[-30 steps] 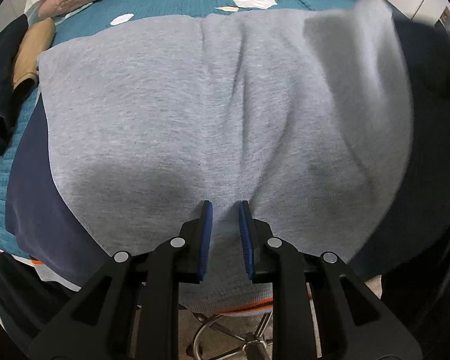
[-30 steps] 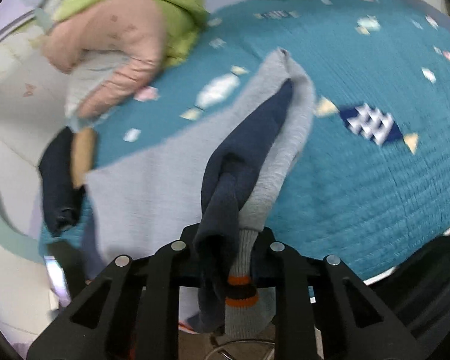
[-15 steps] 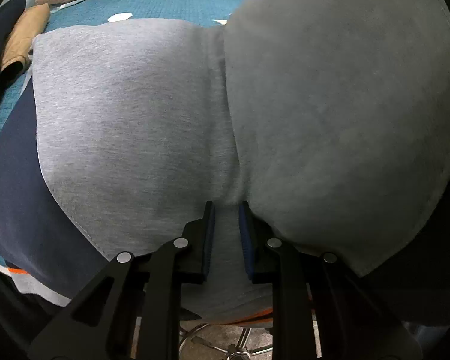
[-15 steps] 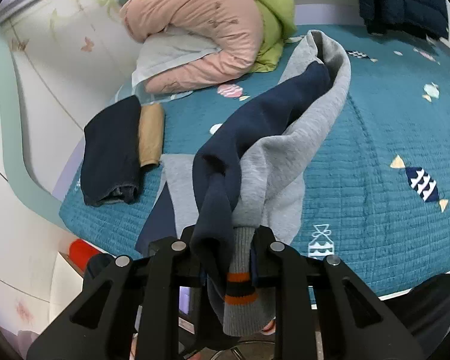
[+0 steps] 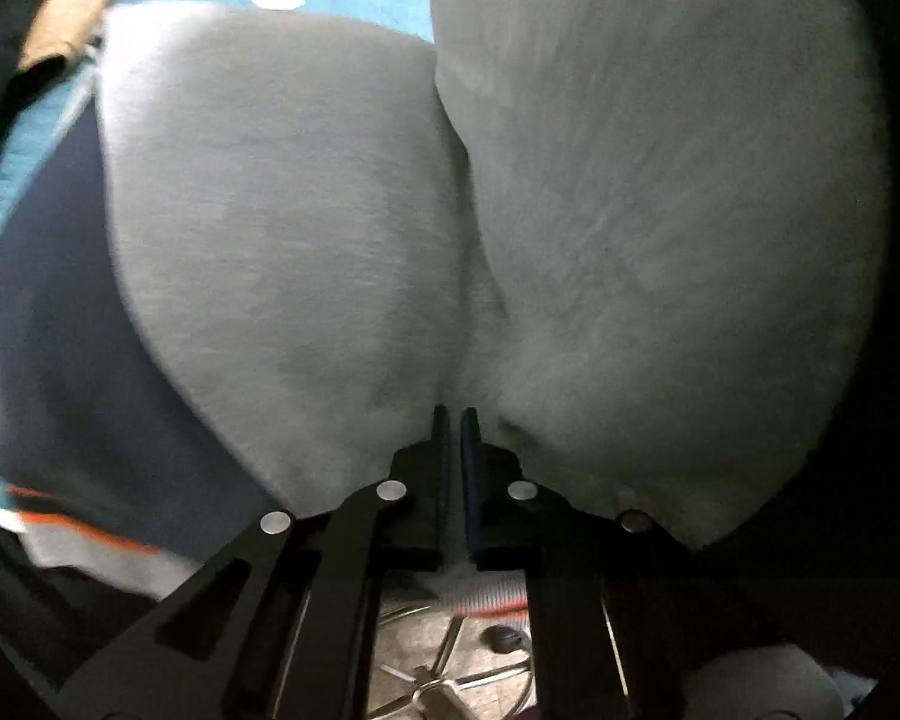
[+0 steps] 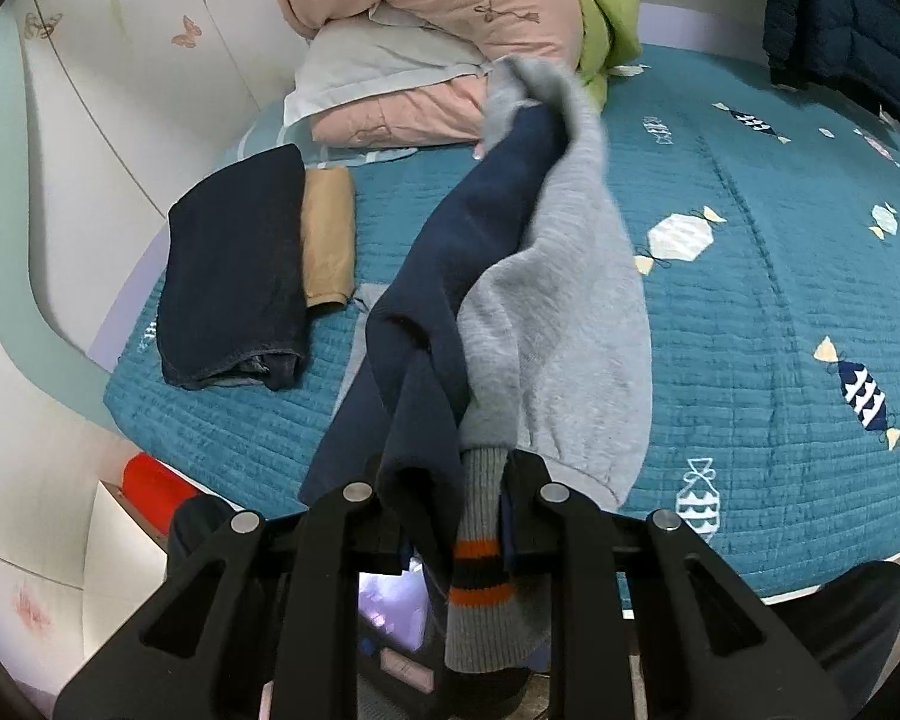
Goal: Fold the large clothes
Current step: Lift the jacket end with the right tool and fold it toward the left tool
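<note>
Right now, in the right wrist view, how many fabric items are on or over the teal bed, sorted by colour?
Grey and navy: 1, sweatshirt with striped cuff
Dark navy: 2, folded garment, puffer jacket
Tan: 1, folded garment
Pink and green: 1, rolled quilt
White: 1, pillow
Total: 6

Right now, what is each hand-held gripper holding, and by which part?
The right hand-held gripper grips the grey-and-navy sweatshirt by its sleeve, just above the striped cuff. The left hand-held gripper is closing on a grey fold near the hem.

A home bedroom: teal quilted bed (image 6: pixel 750 276), piled bedding (image 6: pixel 426 18) (pink, green), butterfly-decorated wall (image 6: pixel 120 60).
</note>
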